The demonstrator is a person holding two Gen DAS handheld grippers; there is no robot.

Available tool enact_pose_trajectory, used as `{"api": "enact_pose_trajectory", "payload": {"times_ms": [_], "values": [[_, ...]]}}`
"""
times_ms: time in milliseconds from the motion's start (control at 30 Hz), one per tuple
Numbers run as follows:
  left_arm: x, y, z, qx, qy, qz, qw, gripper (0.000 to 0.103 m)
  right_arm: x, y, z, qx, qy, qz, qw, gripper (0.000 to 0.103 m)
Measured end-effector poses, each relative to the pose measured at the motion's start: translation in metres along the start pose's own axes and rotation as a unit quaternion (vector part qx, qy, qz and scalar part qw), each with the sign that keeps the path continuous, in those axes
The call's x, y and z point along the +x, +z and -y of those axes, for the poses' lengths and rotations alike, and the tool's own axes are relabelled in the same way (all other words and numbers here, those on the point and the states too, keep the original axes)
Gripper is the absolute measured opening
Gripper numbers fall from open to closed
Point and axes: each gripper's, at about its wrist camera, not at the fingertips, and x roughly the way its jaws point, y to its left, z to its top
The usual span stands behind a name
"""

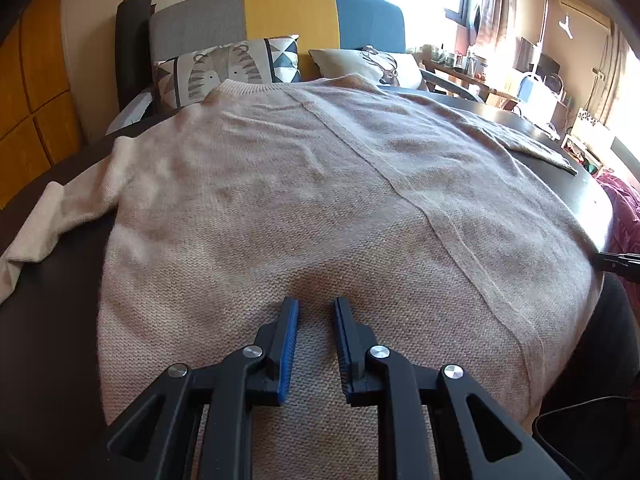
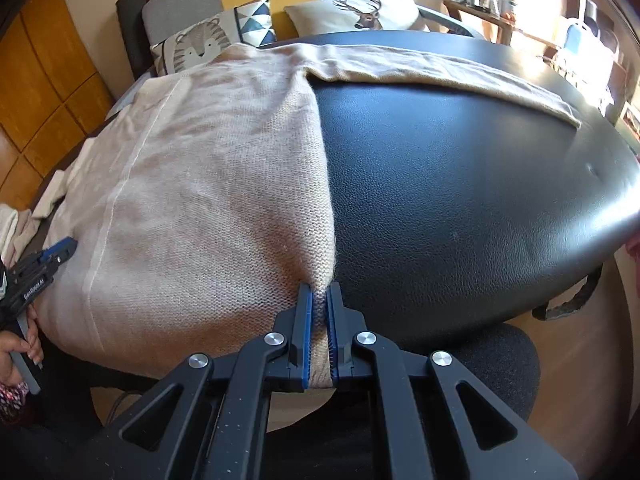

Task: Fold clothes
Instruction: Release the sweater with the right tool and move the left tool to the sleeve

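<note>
A beige knitted sweater [image 1: 280,184] lies spread flat on a black leather-topped table [image 2: 460,184], neck at the far side. My left gripper [image 1: 316,302] sits at the near hem, its jaws narrow with knit filling the gap and a small pucker ahead of the tips. At the sweater's near right corner [image 2: 316,248], my right gripper [image 2: 319,290] is shut on the fabric, which bunches between the blue pads. One sleeve [image 2: 440,68] stretches right across the table. The other sleeve [image 1: 60,208] trails off to the left. Each gripper shows at the edge of the other's view: left gripper [image 2: 66,246], right gripper [image 1: 612,262].
A grey, yellow and blue sofa [image 1: 288,12] with patterned cushions [image 1: 232,68] stands behind the table. A black chair seat [image 2: 500,360] lies under the near right edge. A person's hand [image 2: 16,348] holds the left tool. A cluttered desk [image 1: 472,76] fills the far right.
</note>
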Motion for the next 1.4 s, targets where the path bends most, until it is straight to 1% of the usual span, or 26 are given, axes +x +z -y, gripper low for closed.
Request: {"api": "enact_pose_trajectory", "payload": {"times_ms": [33,100,167,200,267,367,467,533,633,733,767,867,967,1067,1167,1200,1233,1267,1333,1367,1400], "values": [[0.000,0.000,0.000,0.001,-0.001,0.001,1.0000,0.018,-0.001,0.001,0.000,0.002,0.008,0.001,1.000,0.008],[-0.001,-0.001,-0.001,0.003,-0.004,0.002,1.0000,0.018,-0.007,0.004,0.006,0.028,0.030,0.012,0.999,0.014],[-0.003,-0.002,-0.001,0.002,-0.006,0.006,1.0000,0.018,-0.019,0.011,0.009,0.044,0.033,0.043,0.998,0.014],[-0.003,-0.003,-0.002,0.000,-0.008,0.008,0.9999,0.019,-0.024,0.018,0.008,0.040,0.037,0.059,0.997,0.014],[-0.004,-0.003,-0.003,-0.006,-0.011,0.011,0.9999,0.019,-0.025,0.033,-0.005,0.012,0.045,0.070,0.996,0.014],[-0.004,-0.003,-0.004,-0.007,-0.014,0.010,0.9998,0.019,-0.010,0.059,-0.037,-0.044,0.037,0.065,0.996,0.014],[-0.006,-0.004,-0.004,-0.003,-0.015,0.008,0.9998,0.020,0.019,0.082,-0.070,-0.083,0.047,0.050,0.994,0.014],[-0.006,-0.005,-0.004,-0.004,-0.017,0.010,0.9998,0.020,0.036,0.094,-0.088,-0.106,0.053,0.044,0.992,0.014],[-0.006,-0.006,-0.004,-0.005,-0.019,0.011,0.9998,0.020,0.054,0.105,-0.107,-0.133,0.045,0.035,0.989,0.014],[-0.007,-0.007,-0.006,-0.008,-0.023,0.012,0.9996,0.020,0.071,0.111,-0.108,-0.139,0.015,0.012,0.990,0.014],[-0.007,-0.008,-0.007,-0.010,-0.025,0.013,0.9995,0.020,0.077,0.111,-0.102,-0.130,0.003,0.000,0.991,0.014],[-0.009,-0.006,-0.013,-0.024,-0.041,0.012,0.9988,0.020,0.075,0.110,-0.083,-0.092,0.025,-0.001,0.995,0.014],[-0.016,-0.002,-0.028,-0.057,-0.070,0.018,0.9958,0.020,0.061,0.111,-0.086,-0.080,0.038,0.012,0.996,0.014],[-0.035,0.002,-0.067,-0.108,-0.054,0.053,0.9913,0.021,0.053,0.111,-0.111,-0.114,0.043,0.037,0.992,0.014],[-0.053,0.005,-0.116,-0.167,-0.027,0.082,0.9822,0.024,0.059,0.108,-0.140,-0.154,0.032,0.036,0.987,0.015],[-0.059,0.004,-0.139,-0.196,-0.017,0.087,0.9766,0.024,0.066,0.107,-0.148,-0.162,0.031,0.026,0.986,0.015],[-0.063,0.002,-0.165,-0.229,-0.010,0.093,0.9690,0.024,0.076,0.106,-0.154,-0.165,0.027,0.009,0.986,0.015],[-0.069,-0.003,-0.192,-0.267,0.000,0.099,0.9585,0.024,0.085,0.105,-0.160,-0.167,0.022,0.000,0.986,0.018],[-0.078,-0.016,-0.244,-0.339,0.023,0.112,0.9337,0.025,0.091,0.104,-0.164,-0.162,0.016,0.008,0.987,0.025],[-0.083,-0.024,-0.268,-0.370,0.039,0.116,0.9209,0.025,0.092,0.105,-0.165,-0.159,0.017,0.010,0.987,0.032],[-0.086,-0.033,-0.292,-0.401,0.058,0.117,0.9068,0.025,0.094,0.104,-0.168,-0.161,0.017,0.009,0.987,0.042]]}}
